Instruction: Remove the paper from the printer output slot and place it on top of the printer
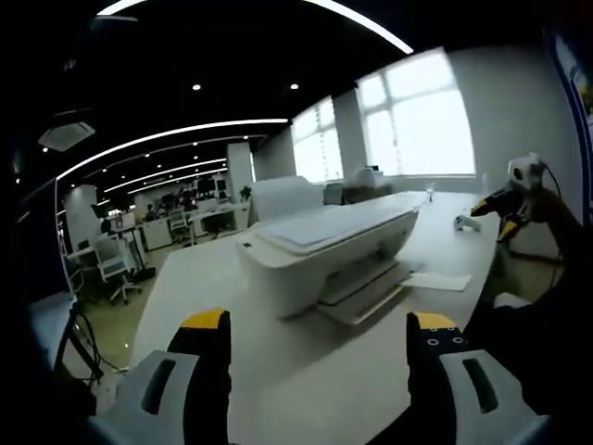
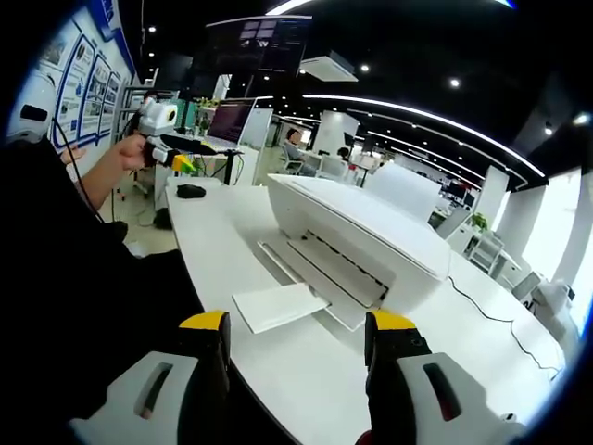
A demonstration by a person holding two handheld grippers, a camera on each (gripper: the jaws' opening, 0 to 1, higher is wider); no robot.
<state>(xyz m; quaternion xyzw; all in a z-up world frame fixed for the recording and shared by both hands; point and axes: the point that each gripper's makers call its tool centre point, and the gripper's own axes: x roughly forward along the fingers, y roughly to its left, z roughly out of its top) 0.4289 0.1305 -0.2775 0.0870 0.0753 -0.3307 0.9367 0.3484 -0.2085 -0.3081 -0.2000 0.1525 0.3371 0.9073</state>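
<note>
You hold both claws back from the printer [image 1: 324, 255], and each one stands open with nothing between its jaws: the left claw [image 1: 320, 334] looks at the printer from one side, the right claw [image 2: 296, 334] from the other. The paper [image 2: 278, 306] lies at the end of the output tray [image 2: 320, 283], low in front of the printer, and part of it seems to rest on the white desk [image 2: 208, 246]. In the left gripper view it shows as a flat white sheet [image 1: 435, 281] beside the tray. The right claw is nearer to it, so I think you should use this one. Come low, almost level with the desk, and slide one jaw under the free edge. Close softly, so the sheet does not wrinkle. Then lift it and lay it flat on the printer's top.
</note>
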